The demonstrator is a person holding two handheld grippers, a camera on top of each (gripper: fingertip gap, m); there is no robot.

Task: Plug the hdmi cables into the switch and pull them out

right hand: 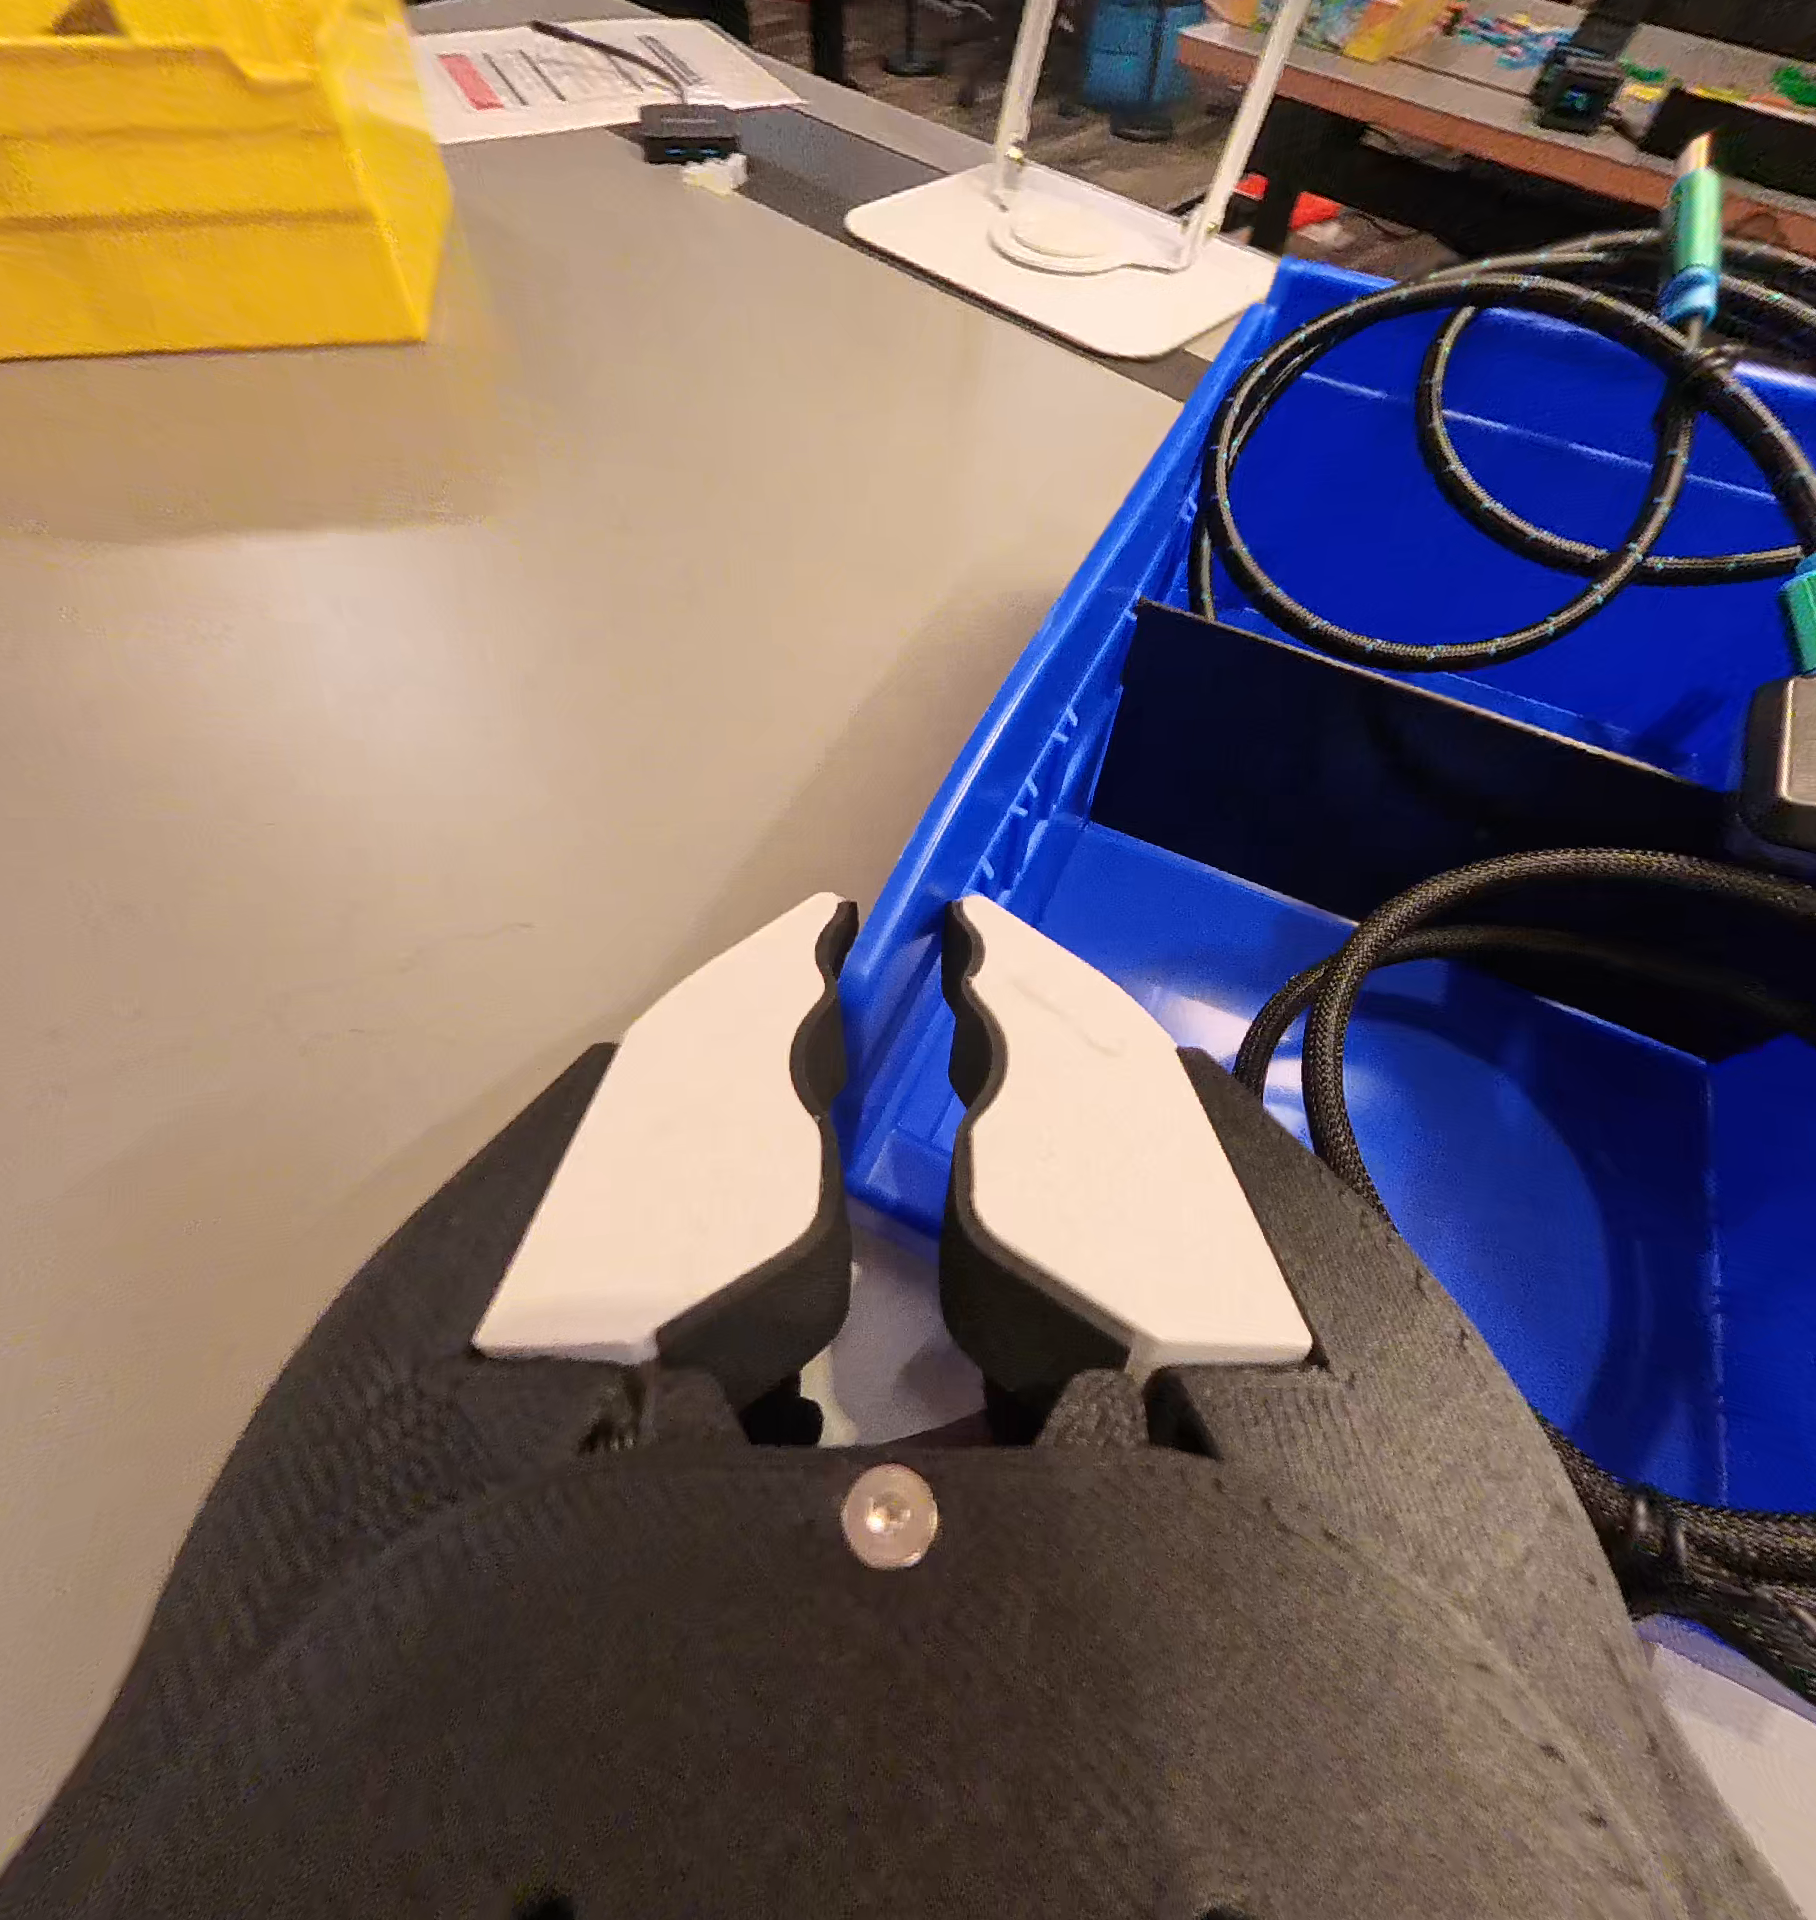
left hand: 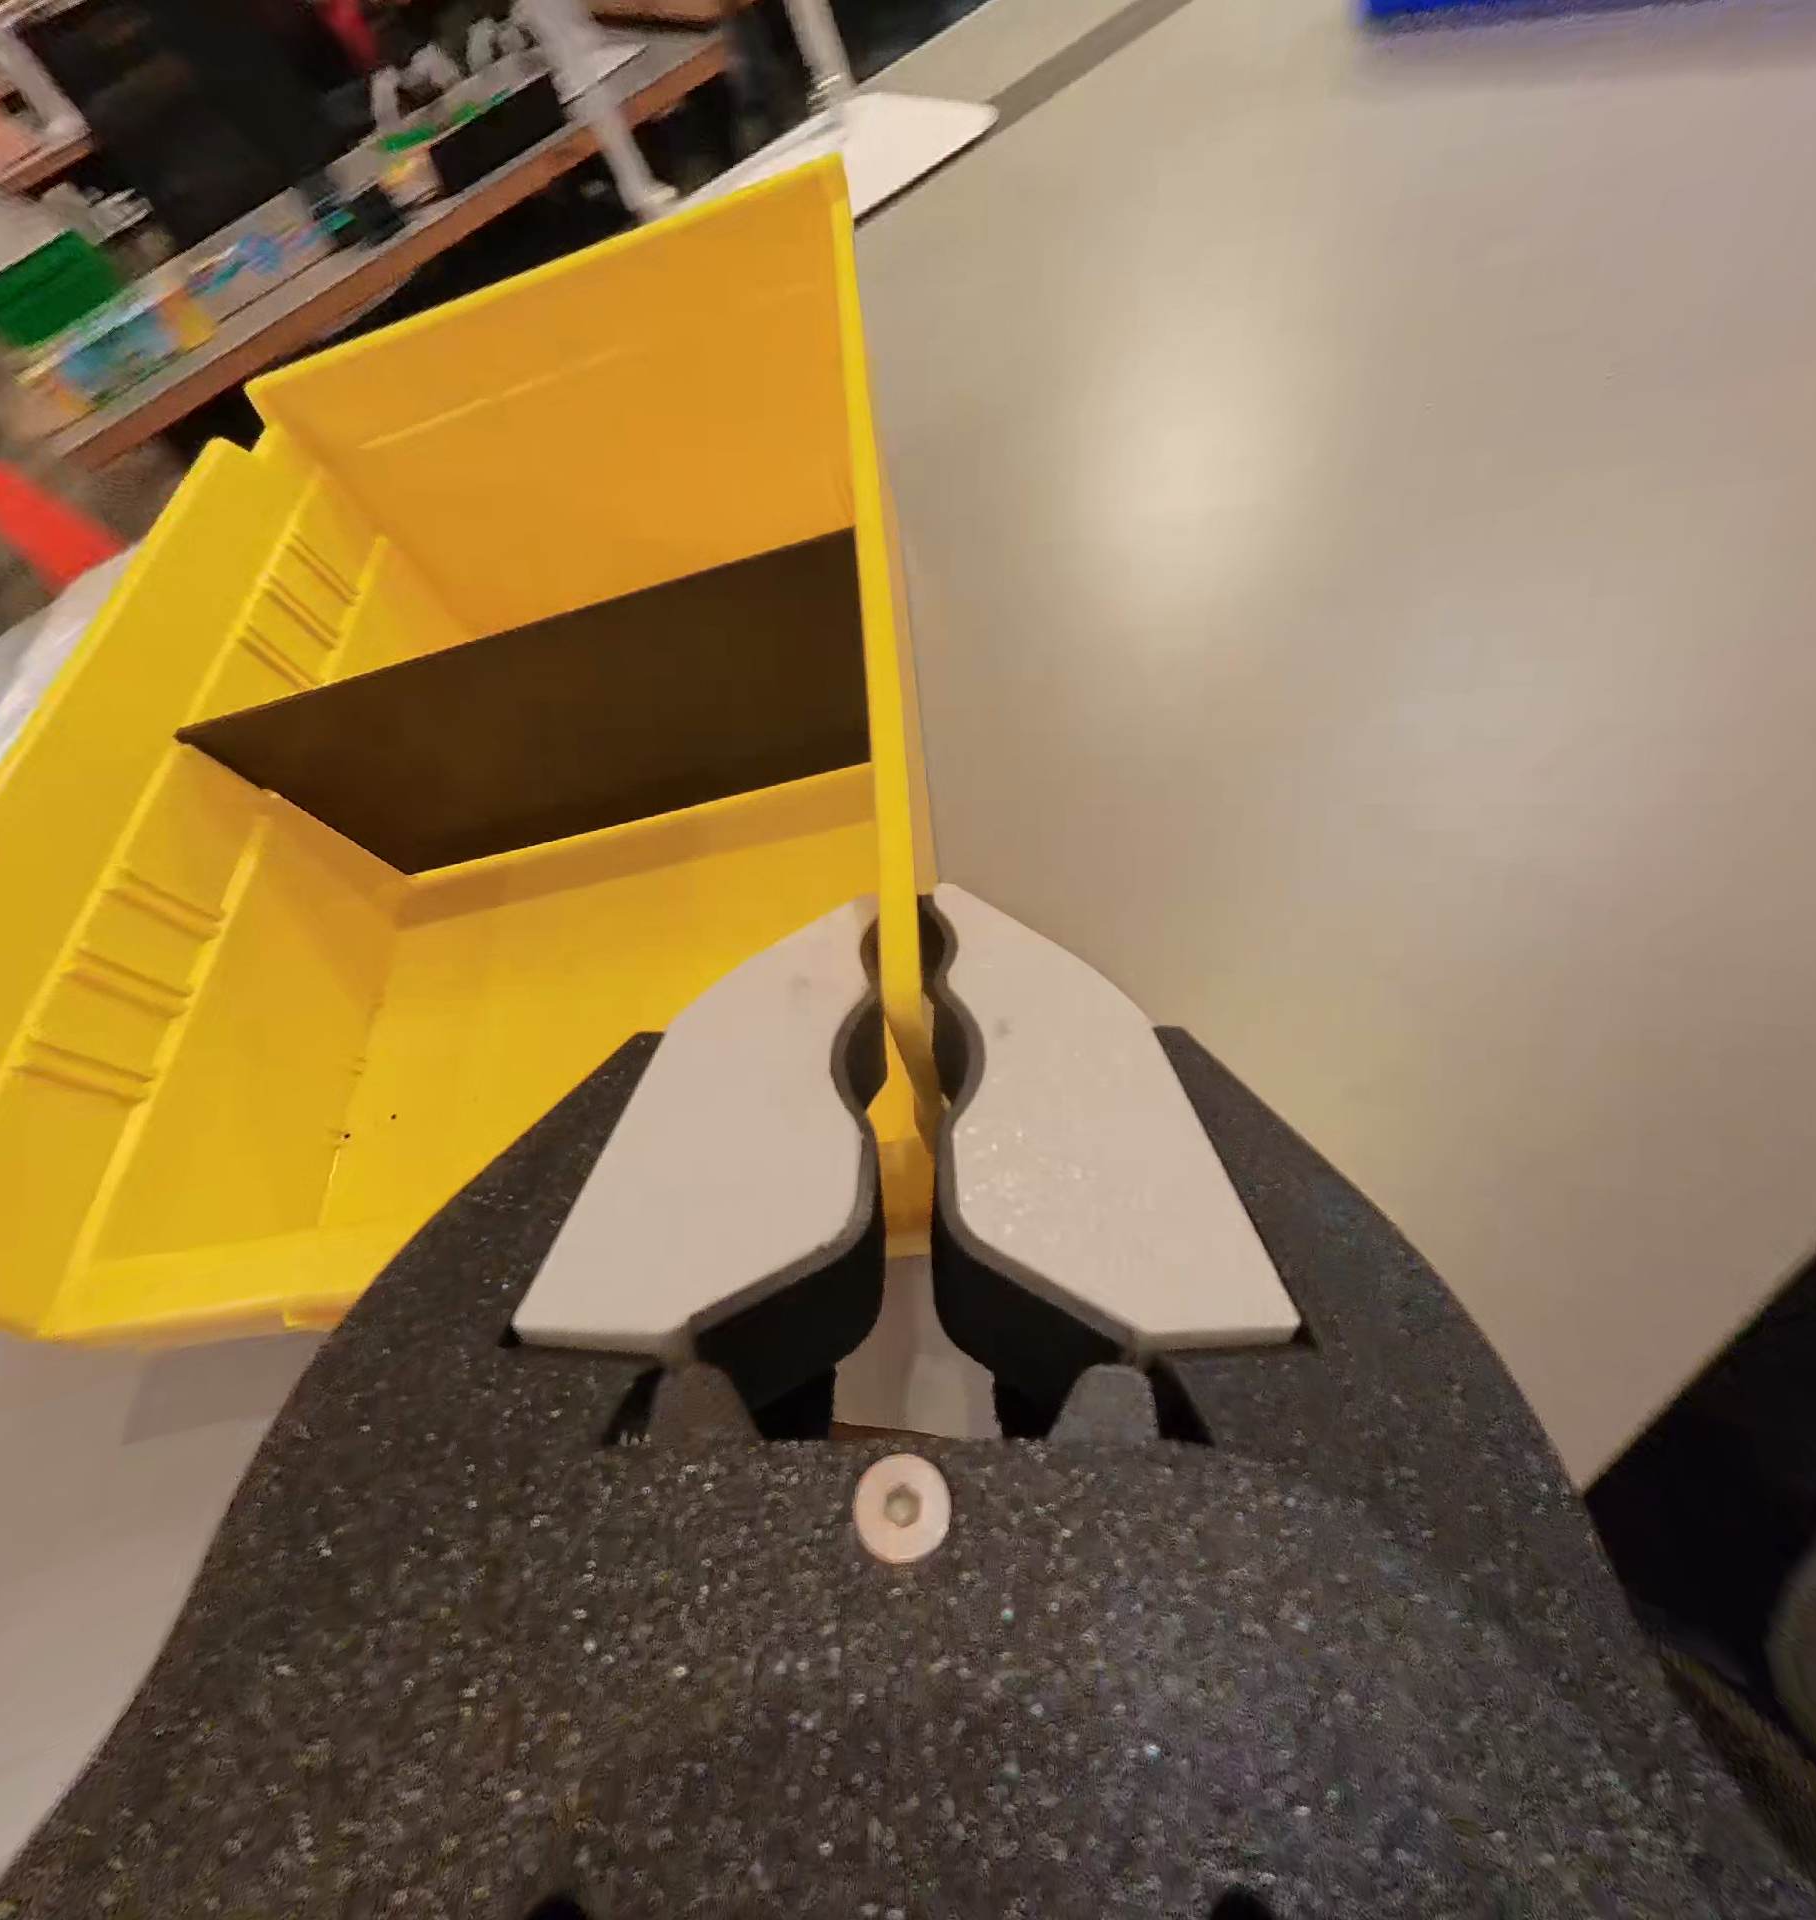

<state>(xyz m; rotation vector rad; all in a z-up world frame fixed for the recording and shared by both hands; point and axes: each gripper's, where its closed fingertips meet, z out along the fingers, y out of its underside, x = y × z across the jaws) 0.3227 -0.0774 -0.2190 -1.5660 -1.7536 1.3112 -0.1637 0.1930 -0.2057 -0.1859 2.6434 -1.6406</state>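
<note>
left gripper (left hand: pixel 906 1023) clamped on yellow bin (left hand: pixel 530 582) side wall | right gripper (right hand: pixel 893 1023) slightly open, straddling blue bin (right hand: pixel 997 831) rim, gripping nothing | braided cables (right hand: pixel 1330 613) at its 2 o'clock

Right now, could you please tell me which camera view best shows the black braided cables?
The right wrist view: the black braided cables lie coiled in the blue plastic bin. The left wrist view shows none, only the yellow plastic bin.

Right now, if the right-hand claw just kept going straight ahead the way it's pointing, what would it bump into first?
Most likely the near side wall of the blue bin. The right gripper has its jaws slightly apart, straddling that wall's rim, so going forward it would slide along or catch on it. The black divider lies just right of that line; depth is hard to judge.
</note>
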